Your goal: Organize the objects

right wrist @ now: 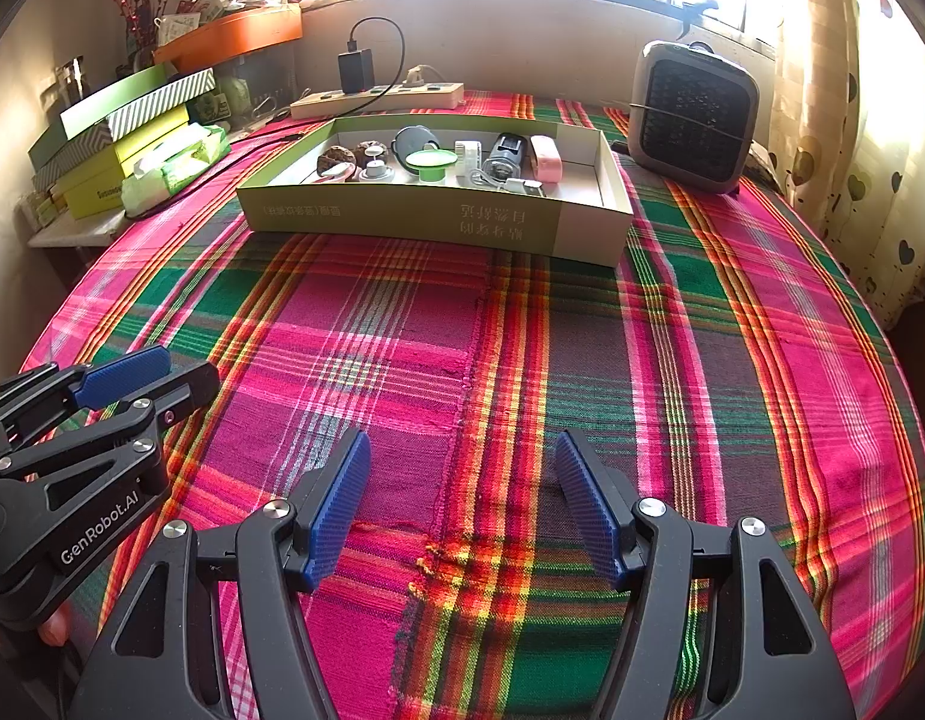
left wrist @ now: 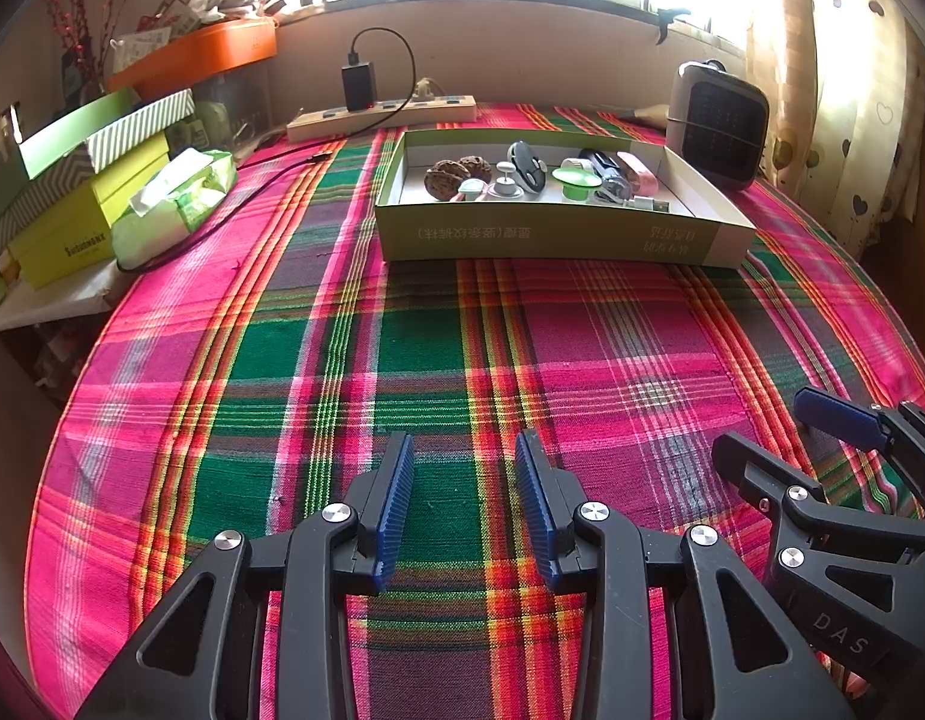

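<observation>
A shallow green cardboard box (left wrist: pixel 552 234) (right wrist: pixel 438 219) stands at the far side of the plaid table. It holds several small items: two walnuts (left wrist: pixel 456 174), a green round lid (left wrist: pixel 575 179) (right wrist: pixel 429 161), a black clip (left wrist: pixel 525 165), a pink case (right wrist: pixel 545 157) and a cable (left wrist: pixel 648 202). My left gripper (left wrist: pixel 465 450) is open and empty, low over the cloth near the front edge. My right gripper (right wrist: pixel 462 450) is open and empty beside it. Each gripper shows in the other's view, the right (left wrist: pixel 762 432) and the left (right wrist: pixel 168 372).
A small grey heater (left wrist: pixel 717 126) (right wrist: pixel 693 114) stands right of the box. A power strip with a black charger (left wrist: pixel 360 84) (right wrist: pixel 378 97) lies behind it. Stacked green boxes and a tissue pack (left wrist: pixel 174 204) (right wrist: pixel 174 165) sit at the left edge.
</observation>
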`<state>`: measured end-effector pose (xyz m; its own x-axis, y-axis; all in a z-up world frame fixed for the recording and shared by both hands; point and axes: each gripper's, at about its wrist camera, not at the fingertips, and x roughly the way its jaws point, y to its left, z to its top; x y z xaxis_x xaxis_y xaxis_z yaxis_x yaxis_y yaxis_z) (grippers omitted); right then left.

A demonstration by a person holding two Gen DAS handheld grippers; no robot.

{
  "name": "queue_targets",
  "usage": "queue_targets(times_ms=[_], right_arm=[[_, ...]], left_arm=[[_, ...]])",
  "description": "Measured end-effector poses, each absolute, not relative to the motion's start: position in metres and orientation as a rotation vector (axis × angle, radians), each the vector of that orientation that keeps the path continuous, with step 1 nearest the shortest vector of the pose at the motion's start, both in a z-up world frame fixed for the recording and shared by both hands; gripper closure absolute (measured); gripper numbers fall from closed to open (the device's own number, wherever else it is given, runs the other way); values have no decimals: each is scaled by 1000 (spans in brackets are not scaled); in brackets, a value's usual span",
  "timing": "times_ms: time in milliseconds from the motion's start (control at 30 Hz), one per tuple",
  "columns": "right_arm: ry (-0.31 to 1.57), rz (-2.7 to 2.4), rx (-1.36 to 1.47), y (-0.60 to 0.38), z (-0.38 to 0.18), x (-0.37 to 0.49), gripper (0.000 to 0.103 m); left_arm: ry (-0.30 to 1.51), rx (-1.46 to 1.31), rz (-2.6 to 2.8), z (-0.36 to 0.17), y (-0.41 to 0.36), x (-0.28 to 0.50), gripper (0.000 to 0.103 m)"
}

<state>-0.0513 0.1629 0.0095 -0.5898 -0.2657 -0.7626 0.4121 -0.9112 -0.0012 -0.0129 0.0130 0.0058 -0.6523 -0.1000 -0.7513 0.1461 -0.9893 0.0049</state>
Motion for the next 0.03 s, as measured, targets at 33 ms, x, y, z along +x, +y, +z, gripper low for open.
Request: queue_targets(times_ms=[33], right_arm=[[251, -2492, 1153, 163, 9, -51, 38]], left_arm=[[85, 1240, -2737, 6, 13, -13, 69]])
